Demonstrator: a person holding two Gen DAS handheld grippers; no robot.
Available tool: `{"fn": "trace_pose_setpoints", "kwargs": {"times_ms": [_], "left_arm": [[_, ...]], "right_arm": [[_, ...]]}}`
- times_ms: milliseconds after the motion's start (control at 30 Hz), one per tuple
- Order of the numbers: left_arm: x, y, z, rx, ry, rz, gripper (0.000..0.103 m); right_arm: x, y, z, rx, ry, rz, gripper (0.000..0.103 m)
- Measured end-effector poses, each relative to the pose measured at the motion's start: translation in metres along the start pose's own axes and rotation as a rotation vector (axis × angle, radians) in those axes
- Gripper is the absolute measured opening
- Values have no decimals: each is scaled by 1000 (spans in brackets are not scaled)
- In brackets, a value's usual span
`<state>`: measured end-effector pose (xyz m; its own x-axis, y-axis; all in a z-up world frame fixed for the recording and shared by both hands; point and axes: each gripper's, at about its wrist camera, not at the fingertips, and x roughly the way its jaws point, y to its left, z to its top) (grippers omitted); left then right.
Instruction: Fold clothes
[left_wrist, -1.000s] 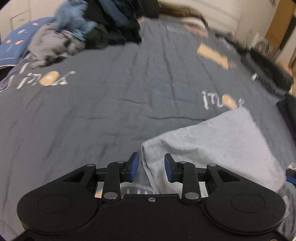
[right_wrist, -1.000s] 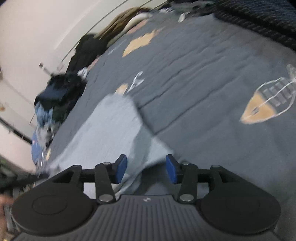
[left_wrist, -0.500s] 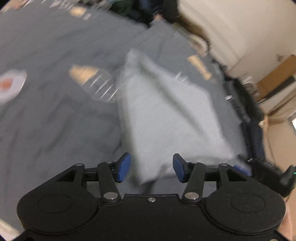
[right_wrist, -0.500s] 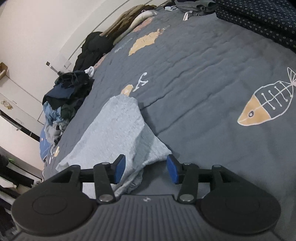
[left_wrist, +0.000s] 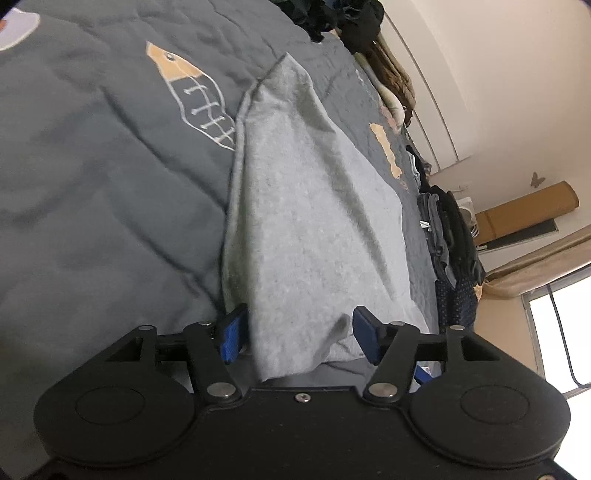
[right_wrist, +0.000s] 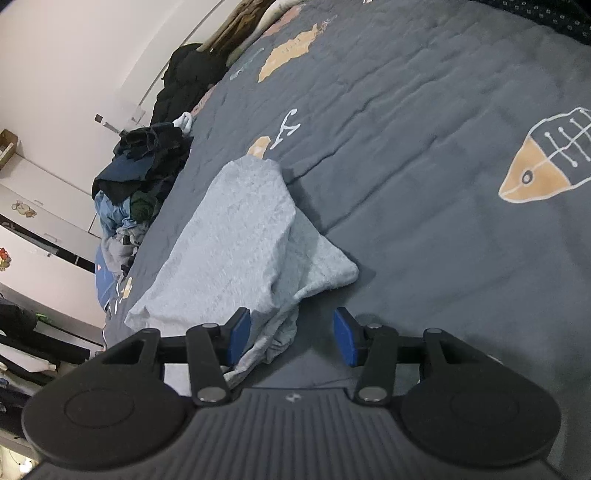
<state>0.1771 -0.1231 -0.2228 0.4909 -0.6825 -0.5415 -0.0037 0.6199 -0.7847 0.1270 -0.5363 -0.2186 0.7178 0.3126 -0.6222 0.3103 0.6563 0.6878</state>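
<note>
left tool (left_wrist: 299, 338): opening, shirt (left_wrist: 310, 229) between pads | right tool (right_wrist: 291, 334): apart, empty | right view only: clothes pile (right_wrist: 140, 184) at bed (right_wrist: 424, 129) edge

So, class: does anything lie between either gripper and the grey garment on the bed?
Nothing visible does. The grey garment already lies between the opening jaws of the left gripper, and its bunched edge reaches into the open right gripper.

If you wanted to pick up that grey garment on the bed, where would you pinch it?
Probably the near corner of the grey garment, where the cloth bunches up off the quilt between the opening left tool. Come in low from the near edge: that raised fold gives the pads something to close on, while the far part lies flat.
</note>
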Motion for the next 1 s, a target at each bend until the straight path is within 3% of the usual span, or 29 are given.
{"fn": "trace_pose_setpoints", "kwargs": {"times_ms": [33, 67, 133, 233, 333, 533, 700, 867, 1000], "left_arm": [[4, -2, 0, 10, -1, -3, 55], [6, -5, -3, 27, 0, 7, 41], [5, -9, -3, 45, 9, 37, 22], [1, -18, 6, 82, 27, 62, 14], [-12, -35, 23, 153, 42, 83, 12], [-26, -54, 51, 295, 95, 215, 12], [-20, -44, 38, 269, 109, 204, 12], [-14, -28, 30, 216, 114, 198, 12], [-12, -30, 31, 208, 106, 187, 12]], "right_arm": [[2, 0, -1, -1, 2, -3, 49], [4, 0, -1, -1, 4, -5, 49], [8, 0, -2, 4, 3, -1, 50], [11, 0, -2, 6, -14, 9, 50], [11, 3, 0, 2, -30, 13, 50], [5, 15, 3, -75, -54, -7, 50], [-3, 18, 7, -104, -24, 0, 50], [-17, 22, -2, -92, 97, 103, 50], [-1, 28, -21, -114, 186, 97, 50]]}}
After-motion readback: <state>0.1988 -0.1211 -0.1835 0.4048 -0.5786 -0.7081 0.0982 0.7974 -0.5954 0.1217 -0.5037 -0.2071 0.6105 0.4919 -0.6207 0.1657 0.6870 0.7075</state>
